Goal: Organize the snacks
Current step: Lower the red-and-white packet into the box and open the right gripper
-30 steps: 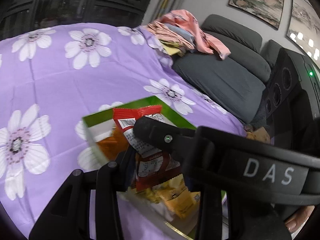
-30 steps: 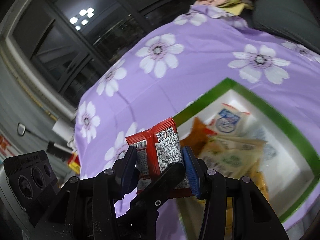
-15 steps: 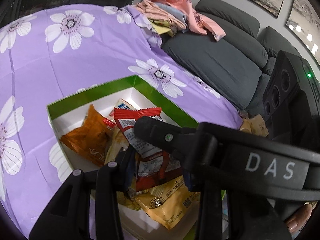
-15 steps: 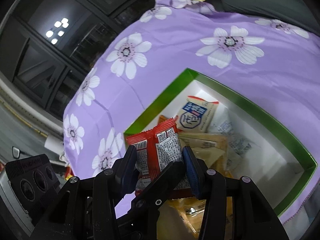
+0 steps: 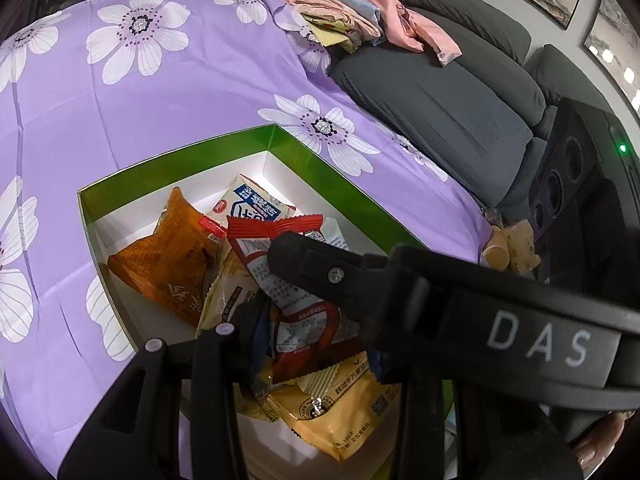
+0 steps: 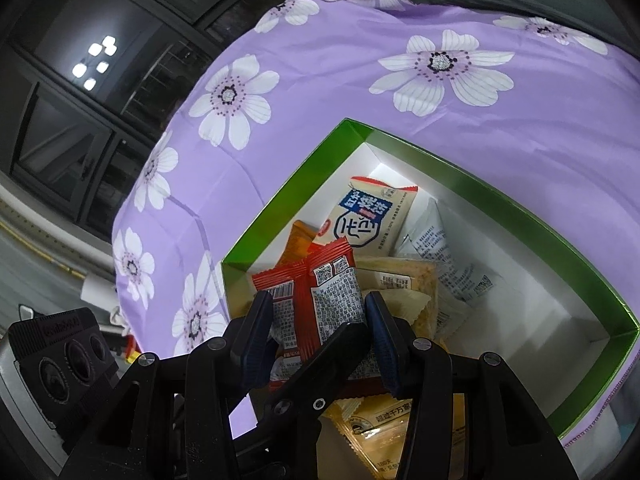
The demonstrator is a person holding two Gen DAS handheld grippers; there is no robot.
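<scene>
While the left wrist view looks down on a green-rimmed box (image 5: 320, 162) with white inner walls, the left hand-held gripper (image 5: 312, 340) is clamped on the lower part of a red snack packet (image 5: 296, 332), which stands up over the box's contents. The right hand-held gripper (image 5: 288, 256) reaches in across the view from the right, its black finger lying over the upper half of the same packet. Under and around the packet in the box lie an orange packet (image 5: 168, 264), a cream packet with a blue label (image 5: 256, 210) and a yellow packet (image 5: 340, 408) nearest the camera. The box rests on a purple flowered cloth (image 5: 160, 100). Beyond the cloth stands a grey sofa (image 5: 440, 104) with a pile of folded clothes (image 5: 352, 12) on it.

From the right wrist view, the right hand-held gripper (image 6: 316, 328) pinches the red snack packet (image 6: 320, 292) between its blue pads (image 6: 256, 336), with the printed back of the packet facing the camera and its top edge sticking up above the fingertips. A finger of the left hand-held gripper (image 6: 340, 348) crosses low in front of the packet. The packet hangs above the near left part of the green-rimmed box (image 6: 480, 184), over the cream packet with a blue label (image 6: 364, 216), a white packet (image 6: 440, 256) and the yellow packet (image 6: 384, 428). Dark windows (image 6: 80, 100) stand behind the cloth.
</scene>
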